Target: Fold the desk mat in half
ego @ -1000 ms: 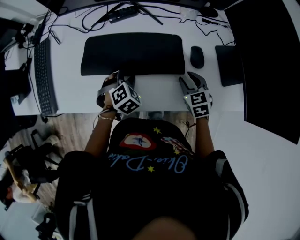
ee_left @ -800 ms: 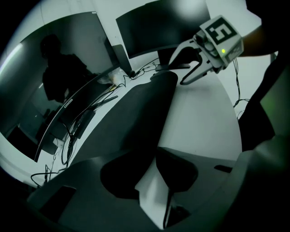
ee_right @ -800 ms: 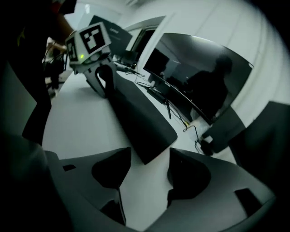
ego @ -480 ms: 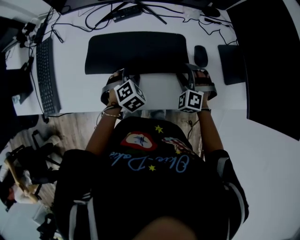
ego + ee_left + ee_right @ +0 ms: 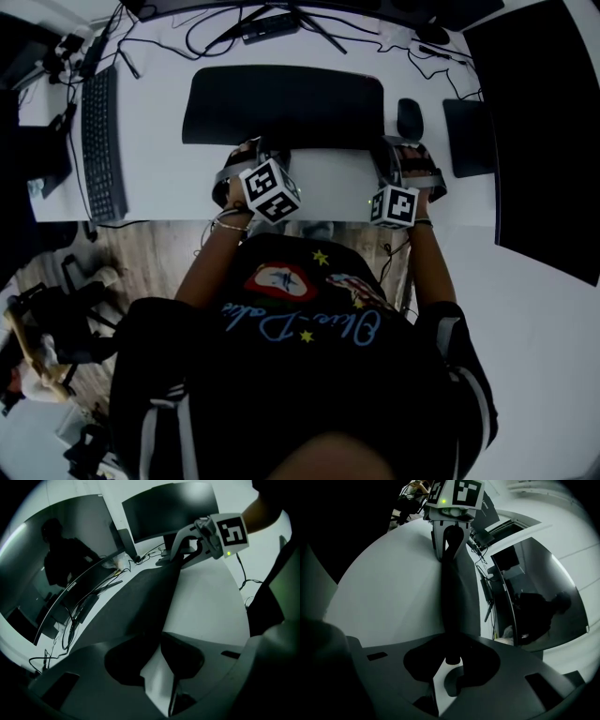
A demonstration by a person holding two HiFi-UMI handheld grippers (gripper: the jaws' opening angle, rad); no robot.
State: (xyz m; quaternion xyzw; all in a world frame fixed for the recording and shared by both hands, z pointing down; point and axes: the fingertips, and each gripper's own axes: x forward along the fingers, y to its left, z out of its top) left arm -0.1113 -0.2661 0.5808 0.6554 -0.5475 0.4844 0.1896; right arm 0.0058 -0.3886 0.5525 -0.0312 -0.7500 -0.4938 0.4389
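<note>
Pinching the desk mat (image 5: 281, 103) near edge are left gripper (image 5: 158, 658) and right gripper (image 5: 450, 662) fingers, latter just closed.

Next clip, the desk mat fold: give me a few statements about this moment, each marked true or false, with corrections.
1. The left gripper is clamped on the desk mat's edge. True.
2. The right gripper holds nothing. False: its jaws have just been closing, and they pinch the mat's edge too.
3. The keyboard lies on the mat. False: it lies on the desk, left of the mat and apart from it.
4. The mouse sits to the right of the mat. True.
</note>
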